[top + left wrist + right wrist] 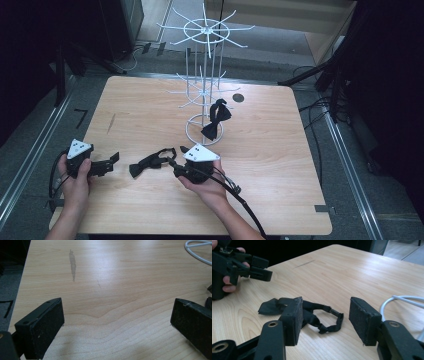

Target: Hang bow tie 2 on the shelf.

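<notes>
A black bow tie lies flat on the wooden table, its strap looped toward my right gripper. In the right gripper view the tie's bow lies partly behind the left jaw. The strap lies on the table in the gap, and the pads do not press on it. My right gripper is open. A second black bow tie hangs on the white wire rack. My left gripper rests at the table's left, open over bare wood.
The rack's ring base stands just behind the right hand, and its edge also appears in the left gripper view. A dark streak marks the wood. A small dark disc lies at the back. Cables run along the floor at the right.
</notes>
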